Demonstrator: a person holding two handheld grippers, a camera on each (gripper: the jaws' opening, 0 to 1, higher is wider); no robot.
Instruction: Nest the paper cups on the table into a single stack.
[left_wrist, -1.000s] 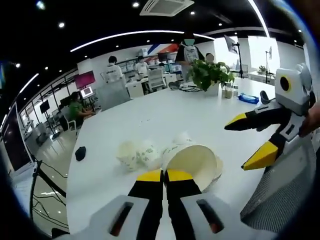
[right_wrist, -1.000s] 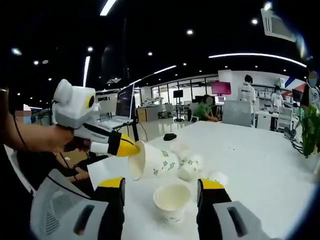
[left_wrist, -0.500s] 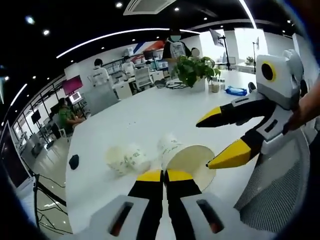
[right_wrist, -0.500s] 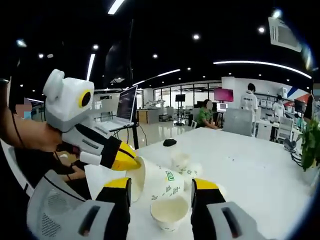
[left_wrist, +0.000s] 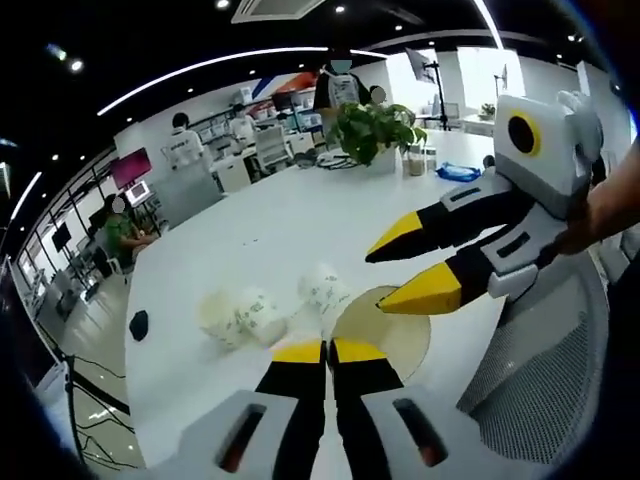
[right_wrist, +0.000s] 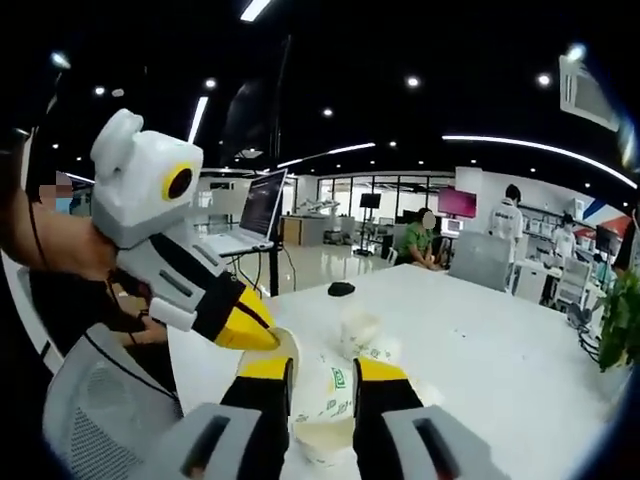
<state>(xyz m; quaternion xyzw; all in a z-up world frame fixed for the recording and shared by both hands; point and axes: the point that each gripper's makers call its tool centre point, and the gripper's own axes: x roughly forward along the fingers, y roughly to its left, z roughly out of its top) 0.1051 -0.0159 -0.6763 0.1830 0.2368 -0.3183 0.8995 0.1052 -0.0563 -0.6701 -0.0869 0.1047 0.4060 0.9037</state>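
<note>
No words or numbers can be read. The paper cup (right_wrist: 338, 385) carries green printed marks, one a small square emblem, too small and blurred to make out as letters.

- The left gripper (left_wrist: 329, 351) has its yellow-tipped jaws pressed together on the near rim of a paper cup (left_wrist: 385, 330), which lies on its side with its mouth toward the camera.
- The right gripper (left_wrist: 415, 263) reaches in from the right, jaws apart, its lower tip at the cup's upper rim (whether it touches, I cannot tell).
- Beyond that cup, on the white table (left_wrist: 290, 235), lie more printed cups: one (left_wrist: 322, 287) just behind it, two others (left_wrist: 240, 316) off to its left.
- Farther left of the cups, near the table edge, sits a small dark object (left_wrist: 138, 324).
- Far beyond the cup, a potted plant (left_wrist: 372, 125) stands on the table, with people at desks behind.
</note>
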